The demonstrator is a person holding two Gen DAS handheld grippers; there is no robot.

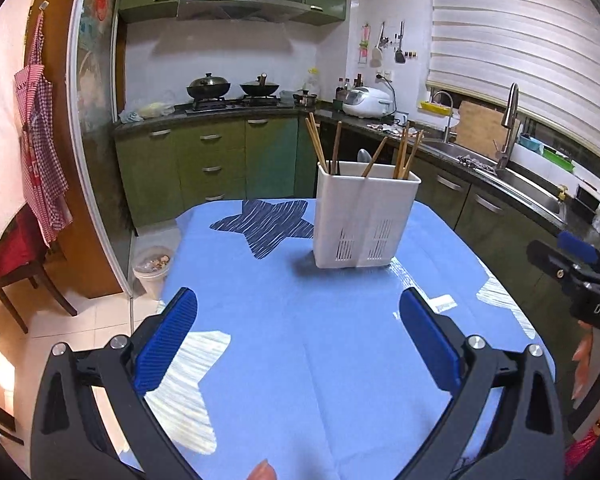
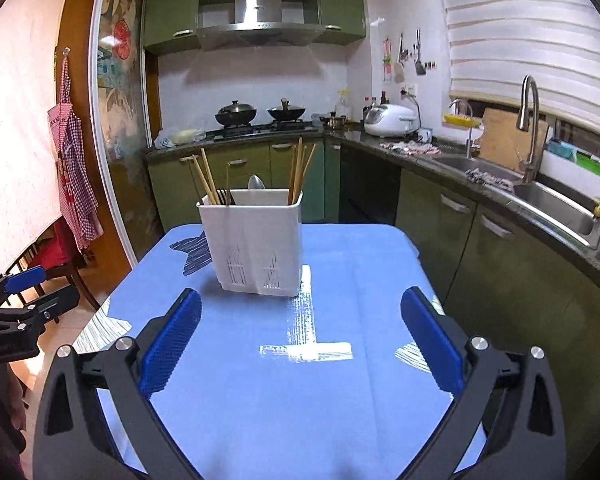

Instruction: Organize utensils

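White slotted caddy (image 1: 366,220) on a blue cloth (image 1: 300,360) patterned with navy and white streaked stars.

Only legible text: white letters "DAS" on the black body of the right gripper (image 1: 580,252), at 3 o'clock in the left wrist view. Hood badge, wall poster, rice cooker markings too small to read.

A table (image 2: 380,380) under a blue star-patterned cloth (image 2: 260,420) carries one white utensil holder (image 2: 256,248).
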